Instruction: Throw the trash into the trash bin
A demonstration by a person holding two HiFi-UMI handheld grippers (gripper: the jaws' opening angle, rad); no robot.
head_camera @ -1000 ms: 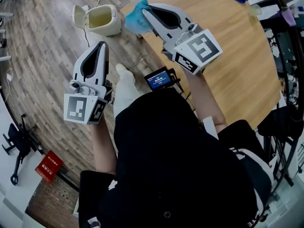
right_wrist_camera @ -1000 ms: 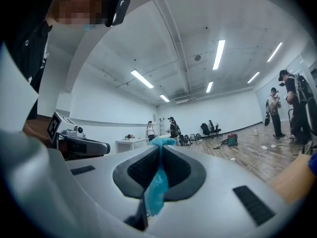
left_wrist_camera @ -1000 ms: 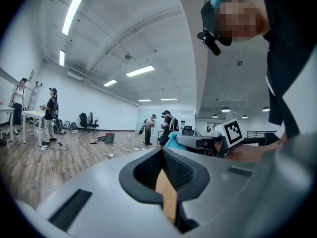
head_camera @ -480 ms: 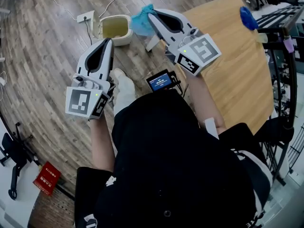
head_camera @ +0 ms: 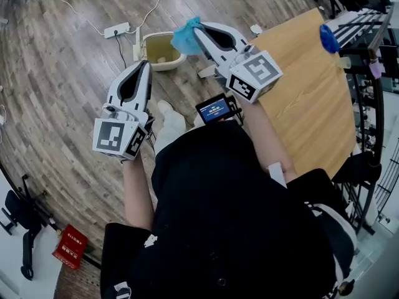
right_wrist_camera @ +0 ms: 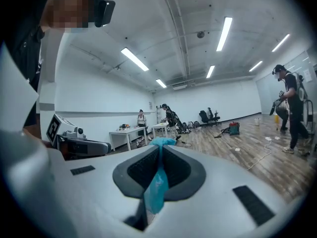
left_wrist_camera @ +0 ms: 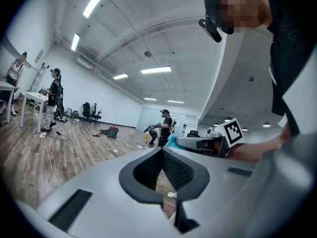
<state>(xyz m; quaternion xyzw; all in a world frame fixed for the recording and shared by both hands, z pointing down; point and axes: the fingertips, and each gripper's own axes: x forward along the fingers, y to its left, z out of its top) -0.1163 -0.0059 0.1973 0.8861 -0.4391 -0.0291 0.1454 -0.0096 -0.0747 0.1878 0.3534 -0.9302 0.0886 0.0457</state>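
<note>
The trash is a crumpled blue wrapper (head_camera: 186, 36), pinched in my right gripper (head_camera: 197, 31), which is shut on it. In the right gripper view the blue wrapper (right_wrist_camera: 156, 183) hangs between the closed jaws and sticks out past their tip. The cream trash bin (head_camera: 149, 42) stands open on the wooden floor, just left of and below the wrapper. My left gripper (head_camera: 146, 64) hovers nearer to me, pointing at the bin, shut with nothing in it. In the left gripper view my left gripper (left_wrist_camera: 162, 150) has its jaws together and the right gripper (left_wrist_camera: 198, 143) shows beyond them.
A round wooden table (head_camera: 312, 98) lies to the right, with a blue object (head_camera: 328, 37) at its far edge. A power strip (head_camera: 116, 30) and cables lie on the floor beyond the bin. A red box (head_camera: 70, 246) sits at bottom left. People stand across the room.
Both grippers have travelled away from the table toward the bin, which now lies right under the blue wrapper. The right gripper still pinches the wrapper; the left stays shut.
</note>
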